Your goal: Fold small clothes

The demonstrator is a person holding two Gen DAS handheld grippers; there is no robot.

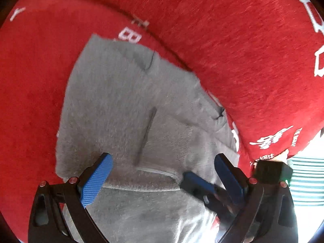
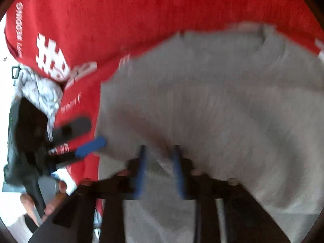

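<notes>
A small grey knit sweater (image 1: 129, 105) lies on a red cloth with white print (image 1: 243, 40). My left gripper (image 1: 162, 160) is open, its blue fingers spread just above the near part of the sweater. The right gripper's blue finger (image 1: 199, 182) enters this view at lower right, on the grey fabric. In the blurred right wrist view the sweater (image 2: 212, 101) fills the middle, neckline at the far side. My right gripper (image 2: 160, 151) has its fingers narrowly apart with grey fabric between them. The left gripper (image 2: 85, 137) shows open at the left.
The red cloth (image 2: 101, 10) covers a raised cushion-like surface behind the sweater. A crumpled white patterned cloth (image 2: 40, 89) lies at the left edge. A striped green and white fabric (image 1: 305, 178) shows at the far right. A hand (image 2: 30, 204) holds the left gripper's handle.
</notes>
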